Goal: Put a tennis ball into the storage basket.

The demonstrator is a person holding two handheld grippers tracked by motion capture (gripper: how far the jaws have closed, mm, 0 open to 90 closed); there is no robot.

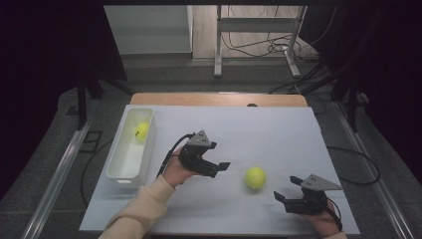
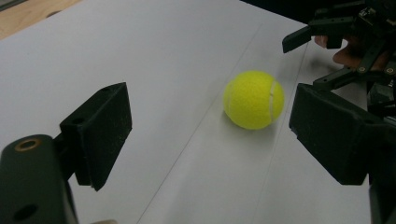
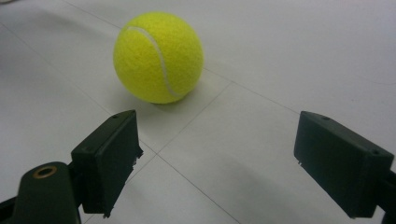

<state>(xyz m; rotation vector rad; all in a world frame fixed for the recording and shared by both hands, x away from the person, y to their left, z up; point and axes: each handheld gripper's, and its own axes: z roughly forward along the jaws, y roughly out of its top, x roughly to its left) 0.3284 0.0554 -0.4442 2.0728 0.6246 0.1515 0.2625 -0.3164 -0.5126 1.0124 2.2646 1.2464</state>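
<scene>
- A yellow tennis ball (image 1: 255, 178) lies loose on the white table (image 1: 268, 134), between the two grippers and touching neither.
- Being round, the ball has no long axis and points no way; in the right gripper view its white seam (image 3: 159, 60) curves from upper left down to lower right.
- The left gripper (image 1: 223, 166) hangs just left of the ball, jaws spread with nothing between them, aimed toward the ball.
- The right gripper (image 1: 284, 190) sits near the table's front edge, right of the ball, jaws spread wide and empty, also facing it.
- A second tennis ball (image 1: 142, 131) rests in the far end of the white bin (image 1: 115, 167) at the table's left side.
</scene>
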